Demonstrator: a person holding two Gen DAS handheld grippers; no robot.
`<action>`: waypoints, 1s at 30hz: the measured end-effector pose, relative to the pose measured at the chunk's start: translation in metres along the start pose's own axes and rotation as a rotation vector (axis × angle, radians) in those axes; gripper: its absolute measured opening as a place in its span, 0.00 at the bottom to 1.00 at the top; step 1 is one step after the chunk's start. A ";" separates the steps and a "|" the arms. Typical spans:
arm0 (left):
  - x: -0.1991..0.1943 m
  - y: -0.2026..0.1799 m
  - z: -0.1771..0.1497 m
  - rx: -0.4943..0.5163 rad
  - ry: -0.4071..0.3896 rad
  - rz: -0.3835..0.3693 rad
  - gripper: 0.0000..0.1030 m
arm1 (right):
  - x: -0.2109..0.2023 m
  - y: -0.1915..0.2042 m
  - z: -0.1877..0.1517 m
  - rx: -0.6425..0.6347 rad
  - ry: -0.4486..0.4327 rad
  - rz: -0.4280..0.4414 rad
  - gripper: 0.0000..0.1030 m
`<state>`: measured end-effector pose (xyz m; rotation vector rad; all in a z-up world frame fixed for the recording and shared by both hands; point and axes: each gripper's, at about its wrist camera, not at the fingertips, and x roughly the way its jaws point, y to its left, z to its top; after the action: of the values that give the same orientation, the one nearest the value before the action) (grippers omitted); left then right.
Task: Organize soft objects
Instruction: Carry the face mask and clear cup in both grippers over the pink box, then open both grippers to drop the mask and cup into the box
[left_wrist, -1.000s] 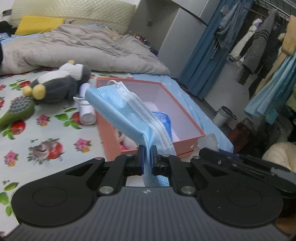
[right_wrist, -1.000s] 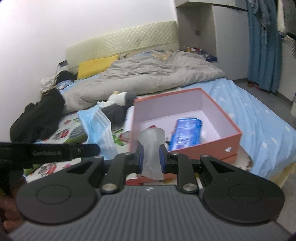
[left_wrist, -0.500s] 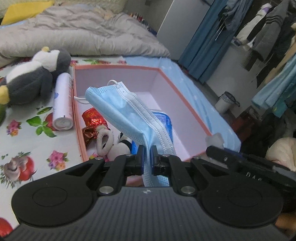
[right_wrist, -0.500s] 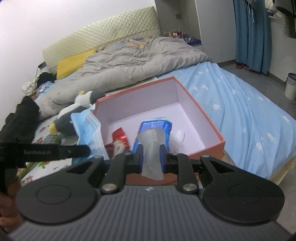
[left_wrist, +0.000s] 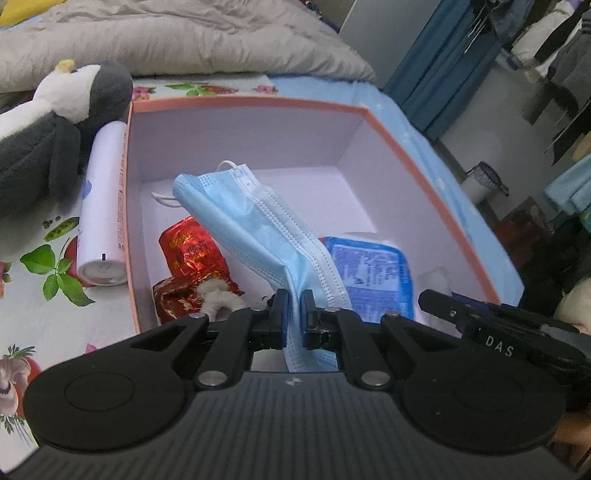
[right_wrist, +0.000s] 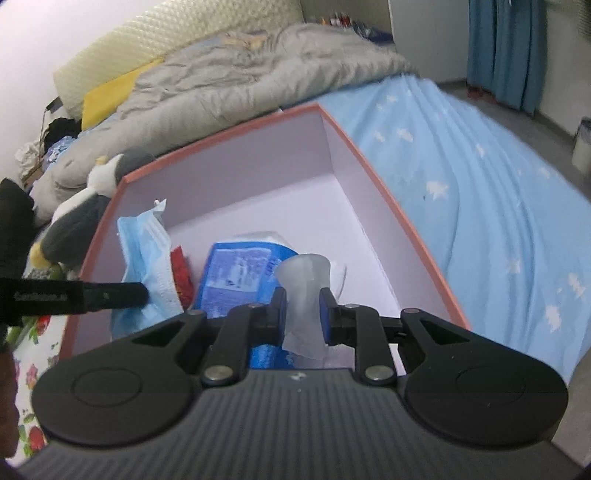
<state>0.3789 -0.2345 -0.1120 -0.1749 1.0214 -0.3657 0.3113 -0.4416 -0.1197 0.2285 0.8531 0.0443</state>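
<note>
My left gripper is shut on a blue face mask and holds it over the near part of the pink box. My right gripper is shut on a translucent soft cup-shaped piece above the box's near edge. Inside the box lie a blue tissue pack, a red foil wrapper and a small white plush piece. The mask also shows in the right wrist view.
A grey and white penguin plush and a white spray can lie left of the box on a flowered sheet. A grey duvet lies behind. A blue sheet slopes to the floor at right.
Both grippers have moved forward and down over the box with their loads still held. The box now fills both views.
</note>
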 end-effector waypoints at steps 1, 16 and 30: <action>0.003 0.001 0.000 -0.003 0.005 -0.001 0.08 | 0.003 -0.001 -0.001 0.001 0.008 -0.002 0.25; -0.044 -0.013 -0.012 0.031 -0.050 0.014 0.53 | -0.035 0.000 0.001 0.031 -0.048 0.040 0.57; -0.164 -0.029 -0.044 0.088 -0.208 -0.013 0.54 | -0.140 0.036 -0.012 0.019 -0.200 0.057 0.57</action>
<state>0.2575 -0.1985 0.0057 -0.1372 0.7976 -0.3954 0.2117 -0.4225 -0.0157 0.2700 0.6483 0.0658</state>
